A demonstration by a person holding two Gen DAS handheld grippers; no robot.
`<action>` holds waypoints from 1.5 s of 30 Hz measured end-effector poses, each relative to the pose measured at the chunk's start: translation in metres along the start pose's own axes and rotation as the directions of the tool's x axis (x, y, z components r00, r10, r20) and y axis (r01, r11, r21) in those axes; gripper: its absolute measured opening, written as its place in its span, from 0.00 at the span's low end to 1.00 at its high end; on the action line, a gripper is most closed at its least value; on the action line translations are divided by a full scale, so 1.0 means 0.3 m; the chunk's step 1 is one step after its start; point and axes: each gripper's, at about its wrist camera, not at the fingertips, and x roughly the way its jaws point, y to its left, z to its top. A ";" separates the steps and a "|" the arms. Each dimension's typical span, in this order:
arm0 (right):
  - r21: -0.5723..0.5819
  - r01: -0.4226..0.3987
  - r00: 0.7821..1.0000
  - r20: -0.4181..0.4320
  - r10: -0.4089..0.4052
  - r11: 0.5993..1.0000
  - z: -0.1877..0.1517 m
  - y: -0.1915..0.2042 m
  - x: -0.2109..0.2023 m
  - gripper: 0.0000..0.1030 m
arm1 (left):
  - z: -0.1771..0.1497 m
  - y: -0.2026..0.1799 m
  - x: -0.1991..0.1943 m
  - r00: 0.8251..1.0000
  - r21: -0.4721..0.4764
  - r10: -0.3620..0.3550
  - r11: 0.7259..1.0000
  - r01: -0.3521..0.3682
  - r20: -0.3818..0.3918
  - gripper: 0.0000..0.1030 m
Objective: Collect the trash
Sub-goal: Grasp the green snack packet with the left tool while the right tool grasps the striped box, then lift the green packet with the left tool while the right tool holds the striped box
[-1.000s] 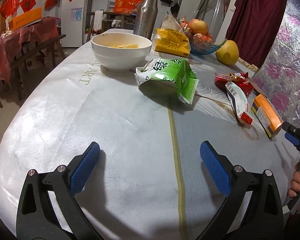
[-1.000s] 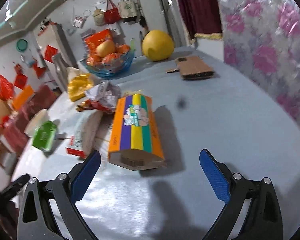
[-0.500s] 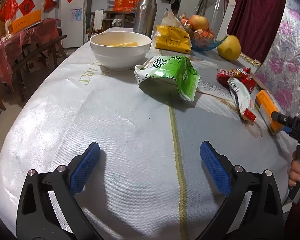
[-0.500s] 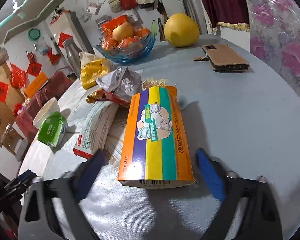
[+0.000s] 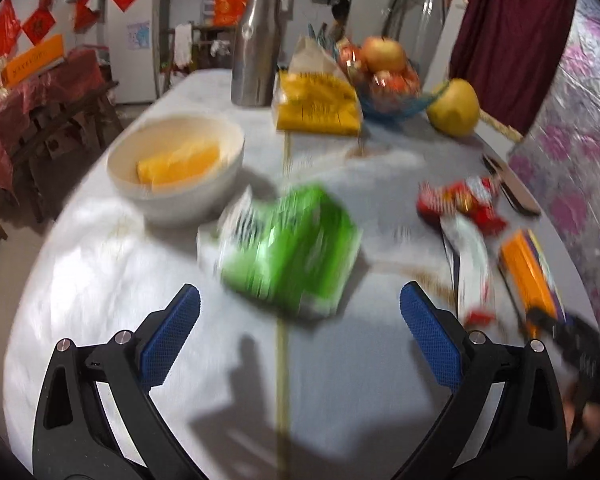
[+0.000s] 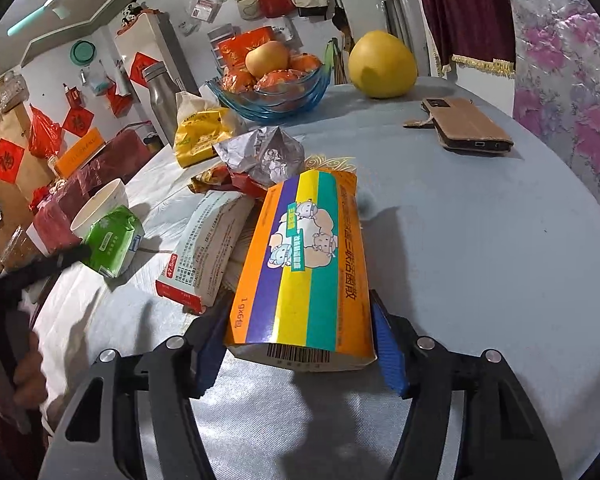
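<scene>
My right gripper has closed its blue pads on the near end of a striped orange, purple, yellow and green box, which lies flat on the table. The box also shows in the left wrist view. A white and red medicine box and a crumpled red and silver wrapper lie beside it. My left gripper is open and empty, just short of a crumpled green packet, which also shows in the right wrist view.
A white bowl with yellow pieces stands left of the green packet. A steel bottle, a yellow bag, a blue glass fruit bowl, a pomelo and a phone in a brown case stand farther back.
My right gripper moved forward around the striped box and closed on its near end. My left gripper moved forward toward the green packet and stays open.
</scene>
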 end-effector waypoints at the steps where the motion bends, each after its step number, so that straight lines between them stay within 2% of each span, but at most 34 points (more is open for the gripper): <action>1: -0.003 0.001 1.000 0.001 -0.001 1.000 0.000 0.001 0.000 0.63 | 0.017 -0.011 0.003 1.000 0.000 0.019 1.000 -0.019 0.012 0.93; 5: -0.005 -0.007 1.000 0.006 0.007 1.000 0.000 0.002 -0.002 0.63 | 0.079 -0.060 0.019 0.997 0.020 0.059 0.998 -0.060 0.039 0.93; 8: -0.004 -0.014 1.000 0.011 0.014 1.000 -0.001 0.001 -0.006 0.63 | 0.116 -0.094 0.057 0.992 0.042 0.123 0.991 -0.125 0.041 0.93; 12: -0.011 -0.013 1.000 0.025 0.013 1.000 -0.003 0.005 -0.015 0.63 | 0.128 -0.110 0.121 0.969 0.041 0.245 0.968 -0.246 0.043 0.93; 14: -0.011 -0.016 0.999 0.029 0.016 1.000 -0.003 0.006 -0.018 0.63 | 0.120 -0.099 0.148 0.961 0.035 0.275 0.961 -0.276 0.028 0.93; 21: -0.006 -0.039 0.998 0.044 0.039 0.999 -0.004 0.001 -0.028 0.63 | 0.032 0.034 0.147 0.969 0.013 0.231 0.973 -0.231 -0.081 0.94; 23: -0.003 -0.047 0.998 0.046 0.047 0.999 -0.005 -0.001 -0.030 0.63 | -0.003 0.066 0.112 0.971 0.028 0.227 0.974 -0.226 -0.080 0.94; 25: -0.002 -0.052 0.998 0.047 0.052 0.999 -0.005 -0.001 -0.031 0.63 | -0.030 0.074 0.074 0.962 0.050 0.264 0.964 -0.261 -0.066 0.94; 26: -0.002 -0.054 0.997 0.047 0.054 0.999 -0.005 -0.001 -0.032 0.63 | -0.041 0.080 0.058 0.965 0.052 0.257 0.966 -0.254 -0.059 0.94; 28: -0.002 -0.058 0.997 0.050 0.058 0.998 -0.005 0.001 -0.035 0.65 | -0.055 0.079 0.028 0.979 0.038 0.195 0.980 -0.193 -0.062 0.94; 31: -0.003 -0.057 0.997 0.049 0.057 0.998 -0.005 0.003 -0.035 0.66 | -0.038 0.035 0.017 0.989 0.039 0.144 0.989 -0.143 -0.041 0.94; 36: 0.006 -0.061 0.997 0.049 0.061 0.998 -0.006 -0.001 -0.037 0.67 | 0.042 -0.026 0.079 0.982 -0.032 0.187 0.982 -0.187 -0.009 0.94; 41: 0.030 -0.084 0.995 0.052 0.083 0.996 -0.005 -0.017 -0.038 0.67 | 0.074 0.012 0.153 0.977 -0.134 0.211 0.968 -0.214 -0.036 0.93; 43: 0.037 -0.095 0.994 0.051 0.093 0.995 -0.005 -0.022 -0.036 0.67 | 0.073 0.033 0.155 0.982 -0.156 0.186 0.970 -0.187 -0.019 0.93; 45: 0.041 -0.101 0.994 0.050 0.099 0.994 -0.003 -0.026 -0.034 0.67 | 0.070 0.044 0.147 0.984 -0.156 0.178 0.972 -0.175 0.002 0.85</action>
